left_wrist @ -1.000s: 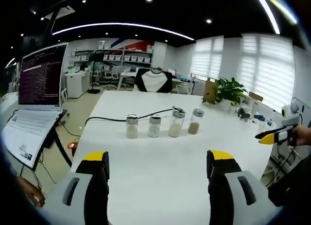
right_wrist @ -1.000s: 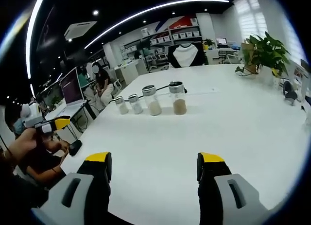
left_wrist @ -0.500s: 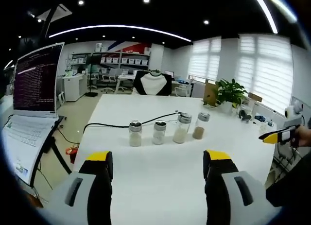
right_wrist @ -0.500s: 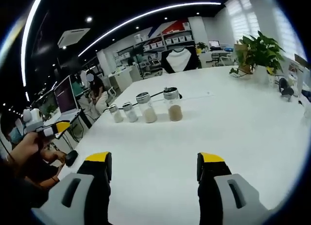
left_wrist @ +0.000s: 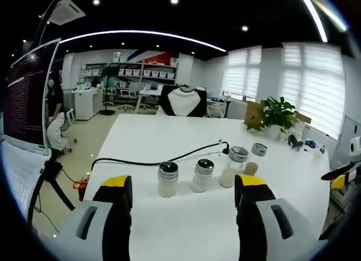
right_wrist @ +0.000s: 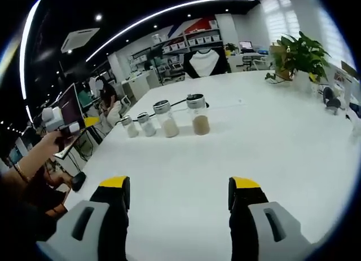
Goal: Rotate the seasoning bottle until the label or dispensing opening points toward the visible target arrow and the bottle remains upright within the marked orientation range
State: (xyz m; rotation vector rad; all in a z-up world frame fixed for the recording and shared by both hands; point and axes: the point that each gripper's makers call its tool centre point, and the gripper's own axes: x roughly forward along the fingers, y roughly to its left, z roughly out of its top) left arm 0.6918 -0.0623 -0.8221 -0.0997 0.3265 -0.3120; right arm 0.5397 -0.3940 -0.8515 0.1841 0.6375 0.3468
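So there's 4 seasoning bottles (left_wrist: pixel 168 179) standing upright in a row on the white table (left_wrist: pixel 141 131), with a black cable (left_wrist: pixel 135 162) snaking right behind them. Left gripper (left_wrist: pixel 181 187) has its jaws wide apart with nothing in them, just short of the row. Right gripper (right_wrist: pixel 178 189) is spread and holding nothing too, well back from the bottles, with a potted plant (right_wrist: pixel 298 58) off at the far edge.

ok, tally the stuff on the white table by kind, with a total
Seasoning bottles: 4, in a row
Black cable: 1
Potted plant: 1
Total: 6, not counting small items at the far edge, too small to identify.
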